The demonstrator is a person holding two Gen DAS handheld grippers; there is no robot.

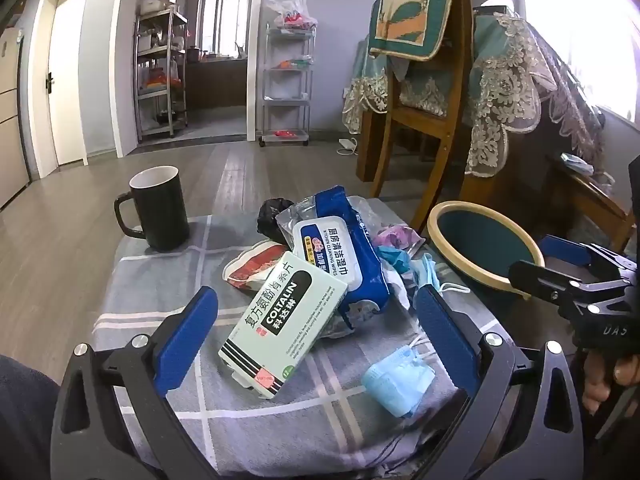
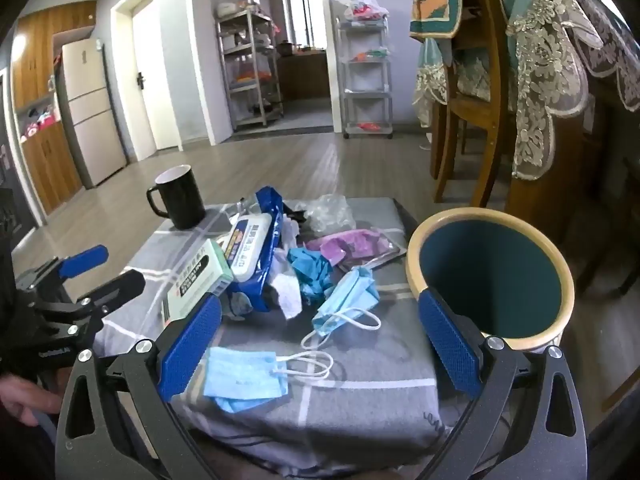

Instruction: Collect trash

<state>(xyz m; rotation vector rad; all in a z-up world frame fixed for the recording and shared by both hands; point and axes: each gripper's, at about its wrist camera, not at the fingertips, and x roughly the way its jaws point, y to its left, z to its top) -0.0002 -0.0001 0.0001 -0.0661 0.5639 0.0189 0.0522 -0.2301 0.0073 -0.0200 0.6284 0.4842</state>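
Observation:
Trash lies piled on a grey checked cloth (image 1: 168, 320). A green medicine box (image 1: 280, 320) leans on a blue wet-wipes pack (image 1: 340, 256). A folded blue mask (image 2: 244, 376) lies at the front, a second blue mask (image 2: 348, 296) behind it, with a purple wrapper (image 2: 352, 246) and crumpled teal scraps (image 2: 312, 268). A round bin (image 2: 492, 272) with a tan rim stands at the right. My left gripper (image 1: 316, 316) is open, its fingers either side of the medicine box. My right gripper (image 2: 320, 328) is open above the masks, empty.
A black mug (image 1: 160, 208) stands at the cloth's far left corner. A wooden chair (image 1: 424, 92) and a lace-draped table (image 1: 532, 80) stand behind the bin. Shelving carts (image 1: 286, 84) line the far wall. A red-and-white packet (image 1: 250, 268) and a black crumpled bag (image 1: 274, 216) lie in the pile.

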